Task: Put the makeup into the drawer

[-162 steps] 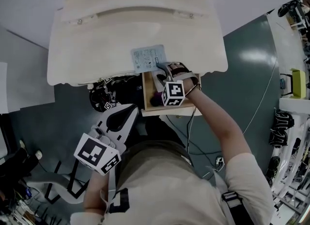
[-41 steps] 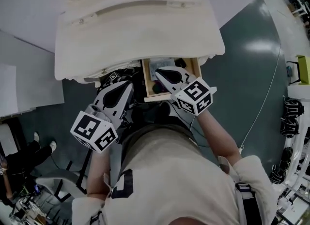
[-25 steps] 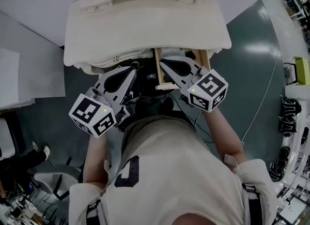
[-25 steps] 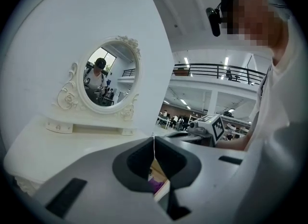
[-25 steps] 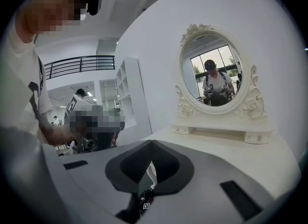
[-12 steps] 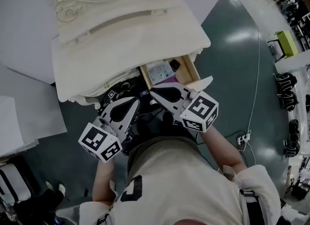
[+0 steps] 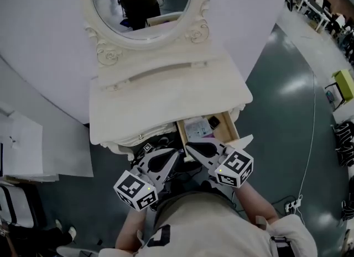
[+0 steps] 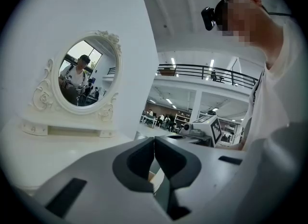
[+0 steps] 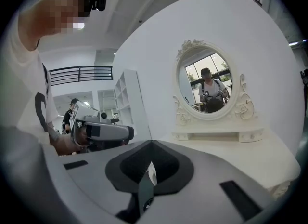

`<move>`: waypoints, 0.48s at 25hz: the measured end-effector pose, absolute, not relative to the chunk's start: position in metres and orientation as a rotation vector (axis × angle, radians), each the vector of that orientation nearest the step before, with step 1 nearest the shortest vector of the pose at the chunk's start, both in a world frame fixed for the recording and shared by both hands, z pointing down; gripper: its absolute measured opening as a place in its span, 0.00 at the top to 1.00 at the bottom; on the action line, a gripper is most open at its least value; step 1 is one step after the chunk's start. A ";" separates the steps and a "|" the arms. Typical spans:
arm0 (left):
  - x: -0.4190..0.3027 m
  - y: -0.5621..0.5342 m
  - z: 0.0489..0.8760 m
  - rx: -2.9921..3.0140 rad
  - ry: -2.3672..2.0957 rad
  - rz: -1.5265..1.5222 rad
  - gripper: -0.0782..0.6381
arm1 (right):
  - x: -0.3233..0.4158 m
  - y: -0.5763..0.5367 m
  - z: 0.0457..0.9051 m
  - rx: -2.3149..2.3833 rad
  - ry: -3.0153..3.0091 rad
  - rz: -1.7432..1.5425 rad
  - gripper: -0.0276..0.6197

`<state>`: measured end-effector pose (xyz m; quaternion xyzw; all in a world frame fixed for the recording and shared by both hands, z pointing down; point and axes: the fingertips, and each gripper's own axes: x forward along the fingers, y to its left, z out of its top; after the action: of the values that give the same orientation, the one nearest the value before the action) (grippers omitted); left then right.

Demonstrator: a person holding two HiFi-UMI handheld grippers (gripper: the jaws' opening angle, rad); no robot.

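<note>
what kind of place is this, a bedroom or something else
Probably a lab or workshop hall, not a bedroom. The white dressing table with its oval mirror stands on a glossy grey floor with a loose cable, and the left gripper view shows a balcony railing above lit work areas.

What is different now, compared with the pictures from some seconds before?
The right gripper has come out of the drawer and drawn back beside the left gripper. Both are shut and empty. The pale packet, earlier at the edge of the tabletop, now lies in the drawer. The drawer stayed open, and the left gripper took hold of nothing.
</note>
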<state>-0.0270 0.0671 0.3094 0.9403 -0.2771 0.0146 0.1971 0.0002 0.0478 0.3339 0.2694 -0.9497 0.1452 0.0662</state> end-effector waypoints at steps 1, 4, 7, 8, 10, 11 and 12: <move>-0.024 0.067 0.311 2.633 -0.787 0.047 0.81 | 0.001 0.047 0.333 0.796 -2.879 0.443 0.92; -0.008 0.070 0.310 2.625 -0.812 0.068 0.81 | 0.011 0.053 0.325 0.761 -2.909 0.442 0.92; 0.011 0.071 0.305 2.631 -0.806 0.077 0.81 | 0.027 0.056 0.315 0.756 -2.933 0.439 0.92; 0.016 0.070 0.303 2.633 -0.804 0.075 0.81 | 0.030 0.056 0.313 0.752 -2.941 0.440 0.92; 0.021 0.068 0.301 2.627 -0.808 0.075 0.81 | 0.032 0.055 0.311 0.736 -2.949 0.445 0.92; 0.022 0.068 0.302 2.618 -0.815 0.085 0.81 | 0.032 0.056 0.311 0.726 -2.950 0.453 0.92; 0.021 0.067 0.304 2.607 -0.828 0.103 0.81 | 0.031 0.057 0.311 0.716 -2.948 0.464 0.92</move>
<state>0.0210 0.0674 0.3037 0.9329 -0.2965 0.0367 0.2009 0.0311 0.0568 0.3113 0.2333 -0.9599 0.1511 0.0361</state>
